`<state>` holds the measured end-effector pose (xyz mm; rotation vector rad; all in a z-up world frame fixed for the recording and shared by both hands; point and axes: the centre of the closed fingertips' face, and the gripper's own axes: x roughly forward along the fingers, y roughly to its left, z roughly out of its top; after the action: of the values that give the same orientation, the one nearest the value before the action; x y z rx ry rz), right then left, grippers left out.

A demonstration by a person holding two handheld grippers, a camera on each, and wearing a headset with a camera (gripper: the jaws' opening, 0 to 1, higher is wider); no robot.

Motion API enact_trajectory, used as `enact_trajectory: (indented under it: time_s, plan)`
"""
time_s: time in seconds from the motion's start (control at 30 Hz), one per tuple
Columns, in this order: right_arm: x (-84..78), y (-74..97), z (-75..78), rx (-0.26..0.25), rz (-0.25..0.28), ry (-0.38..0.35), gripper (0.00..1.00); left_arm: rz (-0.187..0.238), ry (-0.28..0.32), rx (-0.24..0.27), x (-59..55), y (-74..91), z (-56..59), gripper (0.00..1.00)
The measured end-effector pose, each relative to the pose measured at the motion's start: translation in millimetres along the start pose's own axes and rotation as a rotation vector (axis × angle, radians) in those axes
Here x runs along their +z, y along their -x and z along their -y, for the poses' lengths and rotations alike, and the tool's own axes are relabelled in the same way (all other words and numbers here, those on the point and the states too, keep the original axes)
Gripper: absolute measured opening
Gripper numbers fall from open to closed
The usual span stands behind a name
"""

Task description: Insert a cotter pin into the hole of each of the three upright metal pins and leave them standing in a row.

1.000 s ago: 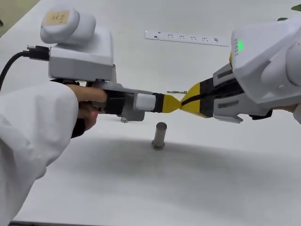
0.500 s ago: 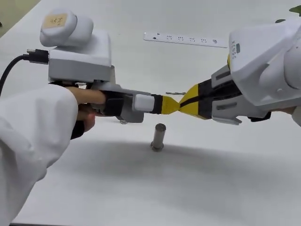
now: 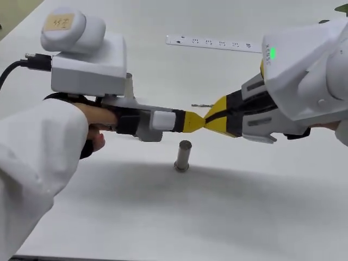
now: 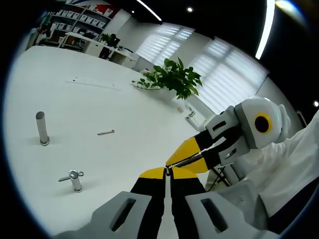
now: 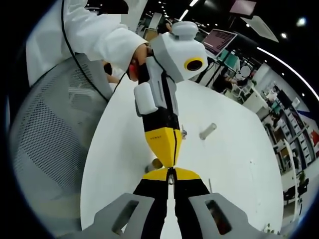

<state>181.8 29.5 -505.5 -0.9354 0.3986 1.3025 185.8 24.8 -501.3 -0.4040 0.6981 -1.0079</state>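
Left claw [image 4: 168,172] clenched | right claw [image 5: 171,173] clenched, tips touching | metal pin [image 3: 185,155] upright, axis vertical

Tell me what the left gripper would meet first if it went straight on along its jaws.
The right gripper: its yellow tips sit nose to nose with those of the left gripper, touching or nearly so. Whether anything small is pinched between them, I cannot tell.
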Motion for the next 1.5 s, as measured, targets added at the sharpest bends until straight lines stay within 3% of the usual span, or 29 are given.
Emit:
enact_trajectory:
  time_s: [0.07, 0.2, 0.3, 0.37, 0.57, 0.67, 0.83, 0.87, 1.07, 1.2, 1.37, 1.5]
  plan:
    - [0.1, -0.4, 1.4, -0.006, 0.005, -0.019, 0.00, -0.006, -0.004, 0.007, -1.3, 0.5, -1.8, 0.00]
    - [-8.5, -1.6, 1.0, 0.003, -0.019, -0.052, 0.14, -0.023, -0.041, 0.026, -5.8, 3.0, -6.1, 0.00]
    - [-15.9, -2.0, -1.2, 0.021, -0.027, -0.090, 0.14, -0.026, -0.056, 0.031, -7.6, 4.5, -7.0, 0.00]
    - [-20.6, -2.8, -5.0, 0.038, -0.033, -0.155, 0.16, -0.023, -0.082, 0.026, -8.0, 6.0, -5.7, 0.00]
    - [-17.7, -3.5, -12.9, 0.106, 0.033, -0.294, 0.14, -0.034, -0.177, 0.016, -9.5, 9.1, -3.1, 0.00]
    - [-12.8, -2.9, -16.0, 0.144, 0.078, -0.366, 0.13, -0.034, -0.258, -0.015, -9.0, 11.0, 2.7, 0.00]
    - [-10.4, -1.5, -19.2, 0.173, 0.099, -0.383, 0.07, -0.021, -0.403, -0.046, -5.8, 13.9, 10.2, 0.00]
    - [-8.6, -1.3, -23.1, 0.198, 0.106, -0.394, 0.07, -0.020, -0.430, -0.050, -7.1, 16.3, 17.2, 0.00]
    - [-2.2, -1.9, -30.9, 0.246, 0.136, -0.424, 0.08, -0.043, -0.495, -0.081, -12.2, 19.6, 23.3, 0.00]
    - [-2.2, -4.0, -32.1, 0.247, 0.142, -0.425, 0.06, -0.030, -0.522, -0.097, -10.0, 20.3, 27.2, 0.00]
    - [1.7, -3.6, -33.9, 0.267, 0.166, -0.432, 0.01, -0.062, -0.551, -0.113, -16.5, 19.1, 30.9, 0.00]
    - [2.6, -1.9, -37.9, 0.287, 0.164, -0.416, 0.00, -0.064, -0.570, -0.123, -17.2, 20.0, 32.6, 0.00]
